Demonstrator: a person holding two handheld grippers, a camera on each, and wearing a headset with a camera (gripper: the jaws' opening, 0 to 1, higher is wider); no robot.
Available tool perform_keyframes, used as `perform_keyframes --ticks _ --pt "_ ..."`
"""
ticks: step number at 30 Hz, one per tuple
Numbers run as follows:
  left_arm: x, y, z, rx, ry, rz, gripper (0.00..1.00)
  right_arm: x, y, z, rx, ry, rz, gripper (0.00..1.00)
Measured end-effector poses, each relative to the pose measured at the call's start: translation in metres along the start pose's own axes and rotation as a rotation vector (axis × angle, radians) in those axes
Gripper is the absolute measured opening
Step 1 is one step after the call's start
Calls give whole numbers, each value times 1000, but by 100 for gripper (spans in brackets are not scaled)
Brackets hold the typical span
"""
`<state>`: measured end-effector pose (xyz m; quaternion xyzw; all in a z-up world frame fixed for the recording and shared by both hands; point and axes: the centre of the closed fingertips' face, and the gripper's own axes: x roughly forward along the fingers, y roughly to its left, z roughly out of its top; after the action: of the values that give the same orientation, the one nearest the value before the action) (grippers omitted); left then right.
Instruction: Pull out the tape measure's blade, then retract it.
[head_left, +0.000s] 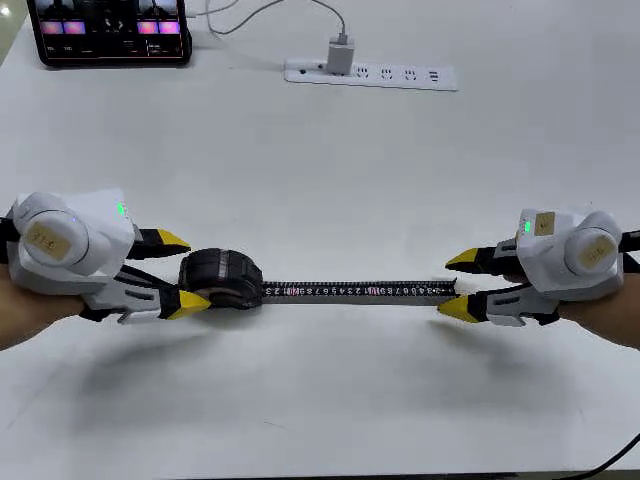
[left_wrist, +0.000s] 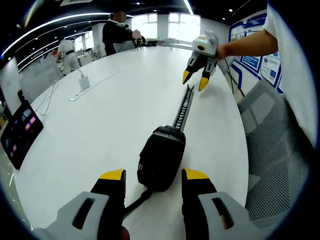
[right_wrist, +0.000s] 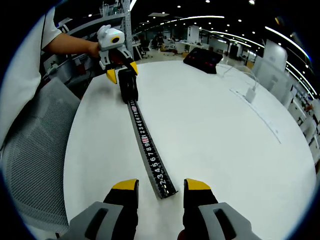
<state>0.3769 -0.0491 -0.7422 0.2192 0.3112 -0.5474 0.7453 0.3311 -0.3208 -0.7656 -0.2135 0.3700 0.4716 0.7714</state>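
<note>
A black tape measure case (head_left: 222, 278) lies on the white table (head_left: 320, 180) with its dark blade (head_left: 350, 291) drawn out to the right. My left gripper (head_left: 185, 271) stands open, its yellow fingertips on either side of the case's rear (left_wrist: 161, 156) with gaps on both sides. At the blade's far end, my right gripper (head_left: 452, 284) is open as well. In the right gripper view the blade tip (right_wrist: 167, 191) lies flat on the table between the yellow fingertips (right_wrist: 125, 185), touching neither. The left gripper view has the right gripper (left_wrist: 196, 80) far along the blade (left_wrist: 183, 107).
A white power strip (head_left: 370, 72) with a plugged-in charger (head_left: 341, 52) lies at the back. A dark tablet with a lit screen (head_left: 112, 30) stands at the back left. A grey mesh chair (right_wrist: 35, 150) sits by the table's near edge.
</note>
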Motion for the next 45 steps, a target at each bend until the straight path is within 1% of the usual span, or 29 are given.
perform_keyframes --ticks 2,3,4,6,9,13,15,17,19,20,22,23,26,29,32,34,36,38,41,45 --pt "-2 -1 -1 -10 -2 2 42 -3 1 2 8 -8 -14 34" --pt "-4 -3 0 -15 -11 2 44 -4 1 3 12 -13 -19 35" --pt "-5 -3 1 -37 -21 11 44 -5 2 4 23 -22 -22 36" --pt "-9 -3 2 -55 -37 23 45 -6 1 7 47 -48 -38 37" --pt "-13 -3 3 -76 -52 42 46 -9 2 8 60 -60 -57 39" --pt "-19 -4 2 -112 -70 59 48 -12 5 12 81 -82 -80 43" --pt "-21 -4 1 -122 -79 76 49 -13 7 13 86 -87 -92 45" --pt "-24 -4 -1 -138 -87 89 51 -14 8 13 99 -99 -101 46" --pt "-27 -5 -2 -151 -100 106 53 -16 12 14 118 -108 -101 46" --pt "-29 -6 -2 -161 -108 112 54 -17 12 14 118 -114 -117 48" --pt "-31 -7 -2 -191 -129 115 55 -18 15 16 123 -124 -121 51" --pt "-32 -8 -2 -192 -141 114 56 -18 17 17 134 -132 -123 52" --pt "-35 -15 -5 -184 -150 115 59 -19 22 16 140 -135 -131 55" --pt "-38 -19 -6 -197 -166 123 60 -20 26 18 159 -156 -136 57" --pt "-42 -20 -7 -206 -179 134 62 -22 28 18 165 -160 -144 59" --pt "-44 -22 -9 -200 -175 148 63 -22 30 17 168 -162 -152 61" --pt "-47 -24 -10 -206 -184 154 64 -23 33 17 175 -168 -153 61" --pt "-48 -25 -12 -206 -182 164 65 -24 35 16 177 -167 -158 62" --pt "-53 -26 -11 -212 -199 180 66 -27 35 14 185 -173 -169 63" --pt "-57 -27 -12 -222 -207 197 68 -30 37 11 193 -178 -183 66"
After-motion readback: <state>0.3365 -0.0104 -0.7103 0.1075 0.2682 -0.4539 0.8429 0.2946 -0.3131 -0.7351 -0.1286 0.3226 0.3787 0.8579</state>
